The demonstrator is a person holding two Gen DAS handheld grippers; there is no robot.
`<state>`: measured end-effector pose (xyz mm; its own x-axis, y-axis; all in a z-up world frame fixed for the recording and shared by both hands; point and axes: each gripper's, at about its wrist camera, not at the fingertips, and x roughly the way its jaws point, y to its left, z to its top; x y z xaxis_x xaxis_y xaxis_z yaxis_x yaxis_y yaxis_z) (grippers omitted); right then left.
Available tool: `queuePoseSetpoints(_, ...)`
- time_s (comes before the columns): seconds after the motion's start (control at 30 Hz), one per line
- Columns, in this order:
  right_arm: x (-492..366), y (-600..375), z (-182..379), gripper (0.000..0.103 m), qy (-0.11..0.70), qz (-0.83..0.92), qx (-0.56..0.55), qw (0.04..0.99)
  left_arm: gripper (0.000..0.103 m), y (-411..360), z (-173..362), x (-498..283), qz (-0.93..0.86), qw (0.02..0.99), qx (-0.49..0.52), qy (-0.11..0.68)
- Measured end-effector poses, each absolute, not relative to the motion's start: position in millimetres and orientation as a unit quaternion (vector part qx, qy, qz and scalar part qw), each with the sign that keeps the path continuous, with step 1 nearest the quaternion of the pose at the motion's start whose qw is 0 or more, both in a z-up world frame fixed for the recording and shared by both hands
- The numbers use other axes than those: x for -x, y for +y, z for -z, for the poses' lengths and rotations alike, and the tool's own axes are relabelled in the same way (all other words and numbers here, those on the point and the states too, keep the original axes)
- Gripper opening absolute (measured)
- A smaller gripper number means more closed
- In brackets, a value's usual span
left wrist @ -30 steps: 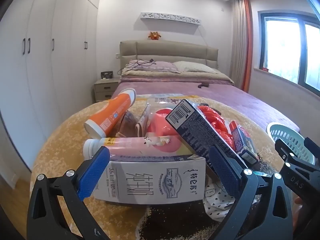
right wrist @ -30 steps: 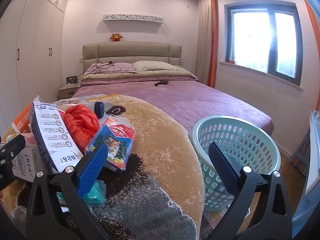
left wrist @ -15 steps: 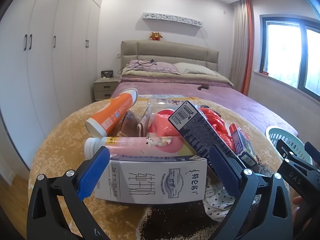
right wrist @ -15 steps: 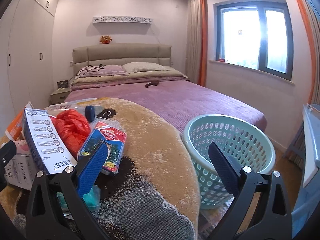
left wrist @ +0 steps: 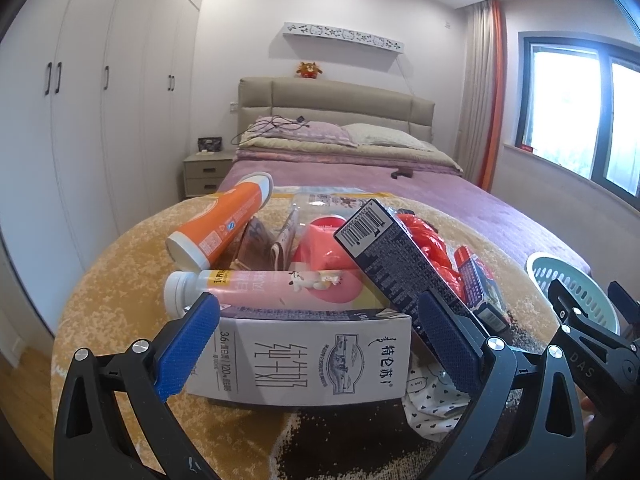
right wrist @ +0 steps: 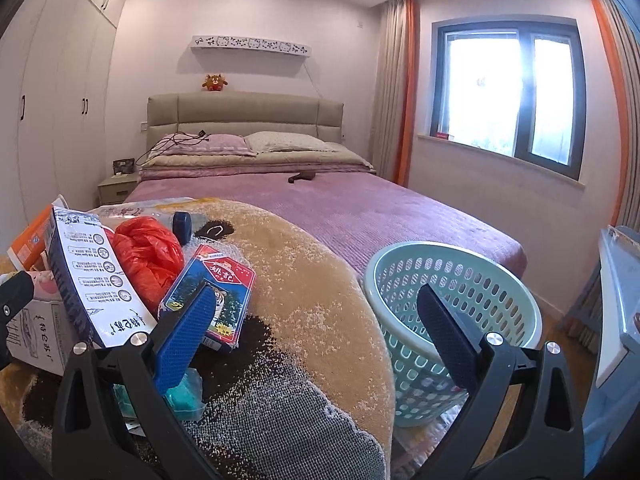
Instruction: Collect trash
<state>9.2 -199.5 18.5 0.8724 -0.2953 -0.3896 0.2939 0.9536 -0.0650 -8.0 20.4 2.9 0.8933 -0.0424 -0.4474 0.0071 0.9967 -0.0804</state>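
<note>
Both grippers, left [left wrist: 316, 340] and right [right wrist: 316, 332], hung open before the milk carton [left wrist: 316, 356], seemingly first for the basket [right wrist: 452, 320] beside it.

This is a bedroom in a home. A bed [right wrist: 320, 200] with a padded headboard [right wrist: 244, 114], pillows [right wrist: 280, 142] and a purple cover fills the middle, toward 12 o'clock. A nightstand [left wrist: 206, 172] stands beside it at 10 o'clock, and tall white wardrobes [left wrist: 92, 120] line the wall at 9 o'clock. A curtained window [right wrist: 508, 96] sits at 2 o'clock. A shelf [right wrist: 250, 45] hangs above a plush toy [right wrist: 215, 82].
</note>
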Motion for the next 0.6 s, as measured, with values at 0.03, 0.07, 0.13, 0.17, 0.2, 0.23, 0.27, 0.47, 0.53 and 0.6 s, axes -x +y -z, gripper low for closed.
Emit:
queuePoseSetpoints(0.03, -9.4, -199.8, -18.6, 0.095, 0.202, 0.153, 0.001, 0.967, 0.096, 20.4, -2.9, 8.0, 0.013, 0.972, 0.038, 0.231)
queuePoseSetpoints(0.07, -9.5, -200.3, -18.5, 0.095, 0.203, 0.153, -0.001, 0.967, 0.096, 20.4, -2.8, 8.0, 0.013, 0.972, 0.038, 0.231)
queuePoseSetpoints(0.13, -10.6, -200.5, -18.3, 0.095, 0.206, 0.150, -0.001, 0.967, 0.096, 20.2, -2.8, 7.8, 0.013, 0.972, 0.038, 0.232)
queuePoseSetpoints(0.17, -11.3, -200.8, -18.0, 0.095, 0.208, 0.149, -0.002, 0.967, 0.096, 19.8, -2.7, 7.8, 0.013, 0.972, 0.038, 0.232)
queuePoseSetpoints(0.2, -11.5, -200.9, -17.8, 0.095, 0.209, 0.149, -0.003, 0.967, 0.096, 19.7, -2.7, 7.5, 0.013, 0.972, 0.037, 0.231)
queuePoseSetpoints(0.23, -11.6, -201.3, -17.8, 0.095, 0.209, 0.149, -0.004, 0.967, 0.096, 19.9, -2.7, 7.4, 0.013, 0.972, 0.038, 0.232)
queuePoseSetpoints(0.27, -11.7, -201.6, -17.7, 0.095, 0.209, 0.148, -0.005, 0.967, 0.096, 19.9, -2.7, 7.3, 0.013, 0.972, 0.037, 0.232)
queuePoseSetpoints(0.47, -11.8, -204.2, -16.1, 0.095, 0.211, 0.146, -0.012, 0.966, 0.096, 20.0, -2.5, 7.5, 0.013, 0.972, 0.038, 0.231)
queuePoseSetpoints(0.53, -12.1, -203.9, -15.9, 0.095, 0.212, 0.145, -0.013, 0.966, 0.096, 20.3, -2.5, 7.4, 0.013, 0.972, 0.038, 0.232)
queuePoseSetpoints(0.6, -11.8, -203.9, -16.1, 0.095, 0.212, 0.145, -0.013, 0.966, 0.096, 20.3, -2.5, 7.5, 0.013, 0.972, 0.038, 0.231)
